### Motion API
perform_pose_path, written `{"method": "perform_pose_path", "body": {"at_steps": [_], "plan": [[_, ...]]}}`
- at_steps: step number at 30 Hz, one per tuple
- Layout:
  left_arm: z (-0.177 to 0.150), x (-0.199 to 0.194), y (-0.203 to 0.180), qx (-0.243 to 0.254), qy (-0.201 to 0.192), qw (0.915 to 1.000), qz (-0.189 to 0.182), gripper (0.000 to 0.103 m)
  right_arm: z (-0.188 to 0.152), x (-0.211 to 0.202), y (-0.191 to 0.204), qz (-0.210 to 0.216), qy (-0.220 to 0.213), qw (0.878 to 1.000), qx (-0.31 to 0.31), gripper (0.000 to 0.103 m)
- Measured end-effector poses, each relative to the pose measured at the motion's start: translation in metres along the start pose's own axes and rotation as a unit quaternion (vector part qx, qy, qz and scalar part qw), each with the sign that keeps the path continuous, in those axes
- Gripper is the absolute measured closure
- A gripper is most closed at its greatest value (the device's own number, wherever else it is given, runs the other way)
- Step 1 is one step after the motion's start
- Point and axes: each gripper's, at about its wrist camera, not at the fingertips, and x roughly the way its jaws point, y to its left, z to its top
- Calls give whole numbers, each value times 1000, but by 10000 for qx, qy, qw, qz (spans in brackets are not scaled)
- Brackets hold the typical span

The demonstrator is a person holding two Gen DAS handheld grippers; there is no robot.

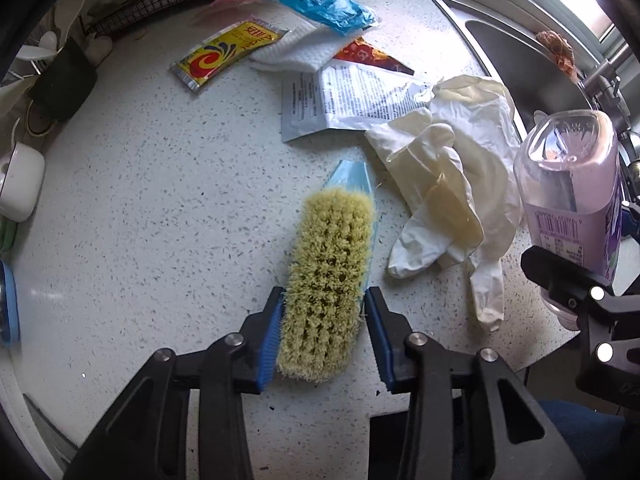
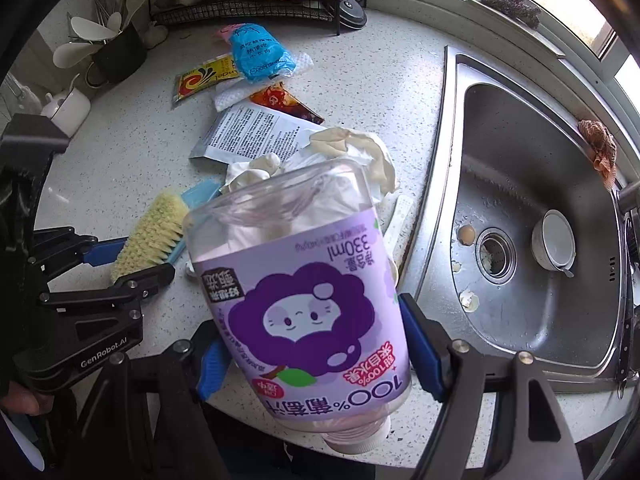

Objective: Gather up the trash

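The scrub brush [image 1: 328, 280] is lying bristles-up on the speckled countertop [image 1: 160, 200], its long axis running straight away from the left gripper [image 1: 324, 332], with the light blue handle tip pointing toward the printed white sachet [image 1: 340, 100] beyond it. The left gripper is pointing steeply down over the near end of the brush, its blue-padded jaws sitting on either side of the yellow bristles; the left pad is touching the bristle edge, and the right one is lying against the brush's blue side, so the jaws are closing on the brush.

The right gripper [image 2: 312, 352] is also pointing steeply down, and its blue pads are clamping the sides of a clear juice bottle [image 2: 304, 288]. The bottle is being held upside down, cap end toward the camera and base tipped away, above the counter edge beside the steel sink [image 2: 520, 320]. Its purple label is showing a cartoon grape face, "100%" and "330ml" alongside Chinese text. "GenRobot.AI" is readable on the left gripper's body in the right wrist view.

Crumpled cream latex gloves [image 1: 448, 184] are lying just right of the brush. Farther back are resting a yellow and red sachet [image 1: 228, 52], a white cloth [image 1: 296, 52] and a blue plastic bag [image 1: 320, 8].
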Motion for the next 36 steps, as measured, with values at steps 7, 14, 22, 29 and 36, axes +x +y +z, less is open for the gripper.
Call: {"method": "perform_pose_path", "body": {"at_steps": [7,14,22,29,36], "plan": [[-19,-31,-9,-148,-366,9992,77,66,-15,-18,-5,197,-143,9997,-98,30],[-49,-67,-42,-21,-626,9980,-15,66,-50,-48,-24,166,-345,9993,-41,30],[-85,-94,-96,425,-848,9955,-5,66,-114,-87,-48,92,-552,9981,269,30],[-140,-109,-148,806,-932,9923,-122,67,-185,-108,-67,-188,-733,9955,566,30],[-187,-100,-187,1011,-698,9922,-225,67,-249,-109,-78,-242,-643,9934,919,30]]}}
